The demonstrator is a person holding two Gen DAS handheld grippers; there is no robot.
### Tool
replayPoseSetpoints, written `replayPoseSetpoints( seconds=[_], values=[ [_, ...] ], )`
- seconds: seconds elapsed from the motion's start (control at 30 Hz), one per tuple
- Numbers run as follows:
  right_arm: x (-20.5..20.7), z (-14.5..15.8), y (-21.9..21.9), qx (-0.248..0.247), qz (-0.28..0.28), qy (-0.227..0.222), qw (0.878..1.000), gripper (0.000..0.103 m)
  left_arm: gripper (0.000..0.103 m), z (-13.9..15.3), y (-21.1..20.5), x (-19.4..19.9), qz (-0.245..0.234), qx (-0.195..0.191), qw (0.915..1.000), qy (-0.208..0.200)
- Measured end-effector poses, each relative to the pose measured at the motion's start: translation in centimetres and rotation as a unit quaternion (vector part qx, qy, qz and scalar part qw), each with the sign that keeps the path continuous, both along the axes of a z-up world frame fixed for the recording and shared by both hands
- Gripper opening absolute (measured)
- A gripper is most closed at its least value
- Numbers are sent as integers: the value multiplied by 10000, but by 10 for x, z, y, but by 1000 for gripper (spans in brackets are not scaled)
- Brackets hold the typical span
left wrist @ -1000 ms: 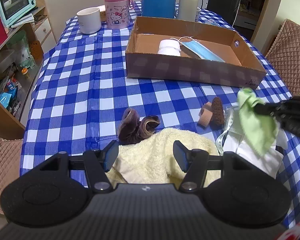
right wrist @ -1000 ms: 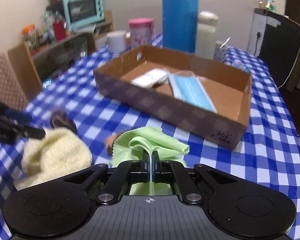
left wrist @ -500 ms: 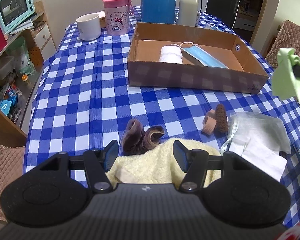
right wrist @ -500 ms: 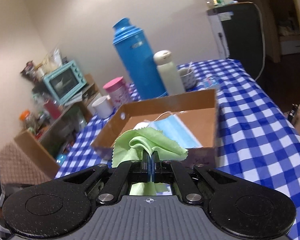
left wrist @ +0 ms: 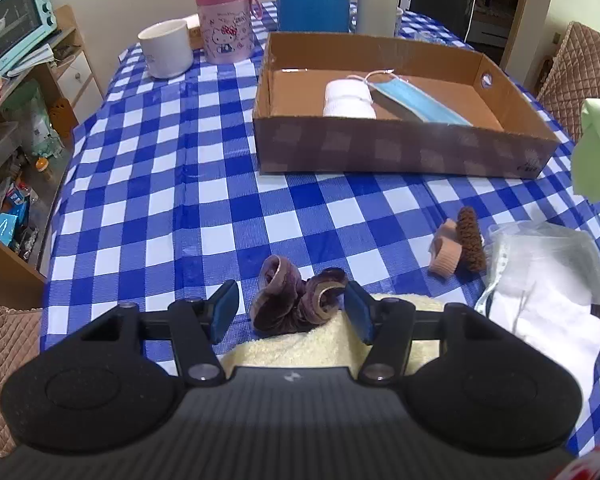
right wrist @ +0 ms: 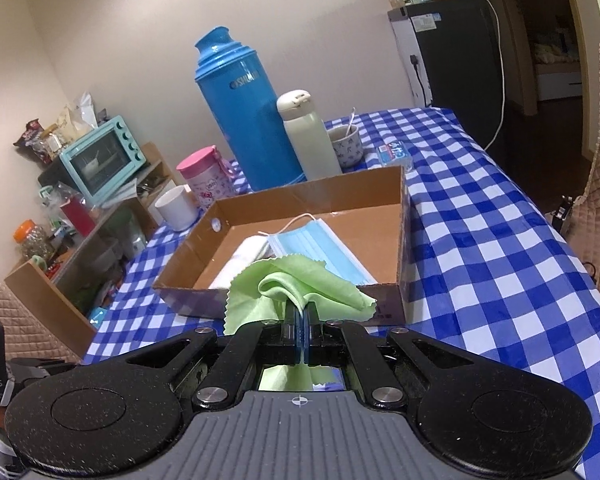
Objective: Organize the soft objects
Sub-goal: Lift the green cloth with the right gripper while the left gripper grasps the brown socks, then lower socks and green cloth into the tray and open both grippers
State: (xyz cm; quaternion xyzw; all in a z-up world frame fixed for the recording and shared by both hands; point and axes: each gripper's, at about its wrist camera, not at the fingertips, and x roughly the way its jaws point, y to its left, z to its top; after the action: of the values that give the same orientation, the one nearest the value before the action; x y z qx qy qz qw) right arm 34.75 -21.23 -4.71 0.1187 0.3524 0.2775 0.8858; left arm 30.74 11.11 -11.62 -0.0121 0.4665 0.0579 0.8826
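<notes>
- The right gripper point(right wrist: 302, 312) has its jaws pressed together on a crumpled light-green cloth point(right wrist: 296, 284), held in the air before the near wall of the shallow brown cardboard box point(right wrist: 400, 216).
- Inside the box lie a folded white cloth point(left wrist: 348, 98) and, touching it at 3 o'clock, a pale blue face mask point(left wrist: 416, 104).
- The left gripper point(left wrist: 292, 310) has its jaws apart, slightly narrowed just now, flanking a dark purple velvet scrunchie point(left wrist: 296, 300) without pressing it.
- The scrunchie rests at the 12 o'clock edge of a cream fluffy towel point(left wrist: 300, 346) on the blue-and-white checked tablecloth point(left wrist: 160, 184).
</notes>
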Motion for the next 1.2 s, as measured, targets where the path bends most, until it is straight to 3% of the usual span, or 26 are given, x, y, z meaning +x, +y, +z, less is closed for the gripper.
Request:
replayPoseSetpoints(
  seconds=[0.03,0.2,0.37,0.83,1.2],
  values=[
    [0,-1,0,-15,-21,6,10000,2,55,-2,1,1,-19,-21,10000,17],
    [2,-3,-6,-75,-147,47,9999,2,30,-7,2,4,-140,-148,9998,54],
    [3,-3,-10,-103,-230,61,9997,2,15,-5,0,5,-262,-154,9995,-27],
    [14,15,-6,-14,-180,-258,9995,2,13,45,14,13,-133,-25,9971,-744],
    [43,34,20,-125,27,-727,9973,2,13,79,-11,67,-589,74,9895,-1315]
  ],
)
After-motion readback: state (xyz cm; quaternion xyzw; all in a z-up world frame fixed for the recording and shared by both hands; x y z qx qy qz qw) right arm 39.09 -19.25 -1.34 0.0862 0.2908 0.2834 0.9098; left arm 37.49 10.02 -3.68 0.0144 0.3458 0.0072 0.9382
